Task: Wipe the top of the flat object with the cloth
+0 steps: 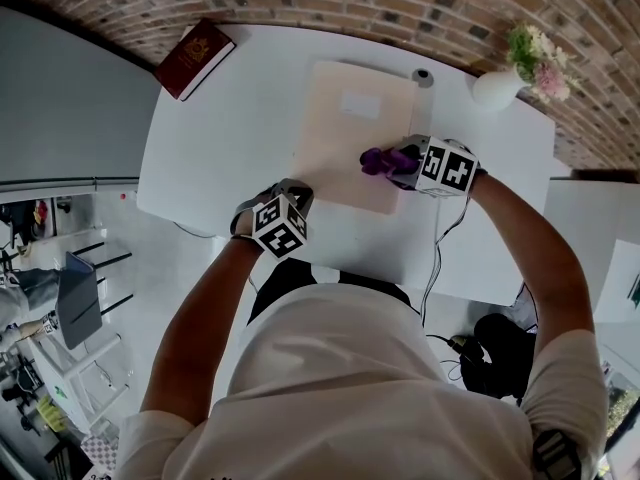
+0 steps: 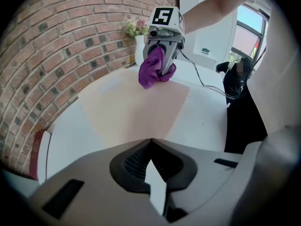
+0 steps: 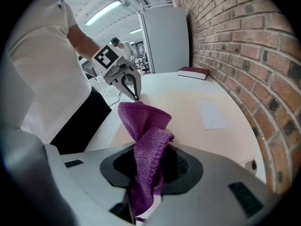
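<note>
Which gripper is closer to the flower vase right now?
Right. The right gripper, clamping the cloth, is over the board's side nearest the vase; the left gripper sits at the board's opposite near corner.

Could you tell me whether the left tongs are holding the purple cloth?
No, the purple cloth is clamped in the right tongs, while the left tongs are shut on nothing.
</note>
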Motion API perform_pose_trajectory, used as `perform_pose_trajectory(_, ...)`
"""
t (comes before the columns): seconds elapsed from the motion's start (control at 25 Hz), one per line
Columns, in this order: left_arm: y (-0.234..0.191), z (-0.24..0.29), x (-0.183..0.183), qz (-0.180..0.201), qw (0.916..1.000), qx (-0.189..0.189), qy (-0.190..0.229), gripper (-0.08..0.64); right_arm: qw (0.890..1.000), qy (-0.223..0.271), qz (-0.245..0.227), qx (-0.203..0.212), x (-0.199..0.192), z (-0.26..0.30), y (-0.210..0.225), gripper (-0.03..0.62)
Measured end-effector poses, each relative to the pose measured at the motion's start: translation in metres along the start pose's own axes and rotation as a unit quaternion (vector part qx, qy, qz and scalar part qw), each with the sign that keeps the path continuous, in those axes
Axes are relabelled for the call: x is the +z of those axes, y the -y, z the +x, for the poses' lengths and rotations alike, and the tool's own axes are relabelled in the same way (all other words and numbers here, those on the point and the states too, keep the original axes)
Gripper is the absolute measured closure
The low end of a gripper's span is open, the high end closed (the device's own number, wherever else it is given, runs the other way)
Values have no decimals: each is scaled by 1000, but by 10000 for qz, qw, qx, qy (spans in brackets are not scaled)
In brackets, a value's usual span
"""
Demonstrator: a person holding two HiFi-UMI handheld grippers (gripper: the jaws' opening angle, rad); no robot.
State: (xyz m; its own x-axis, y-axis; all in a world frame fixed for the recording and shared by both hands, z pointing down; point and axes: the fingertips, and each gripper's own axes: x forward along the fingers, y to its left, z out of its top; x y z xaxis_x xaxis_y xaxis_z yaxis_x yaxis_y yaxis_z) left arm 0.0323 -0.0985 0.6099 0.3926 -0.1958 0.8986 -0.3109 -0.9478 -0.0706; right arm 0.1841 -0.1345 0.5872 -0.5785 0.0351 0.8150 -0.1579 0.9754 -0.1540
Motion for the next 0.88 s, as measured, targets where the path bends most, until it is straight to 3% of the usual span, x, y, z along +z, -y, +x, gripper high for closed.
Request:
perform_pose_trajectory(0.52, 1, 3, 2, 232, 9992, -200, -274, 535, 9968, -349, -26, -723, -24, -26, 104, 451)
perform_pose_trajectory(0.88, 1, 4, 3, 129, 9985, -305, -429, 535, 9873, -414, 368, -1492, -40, -46, 182, 451)
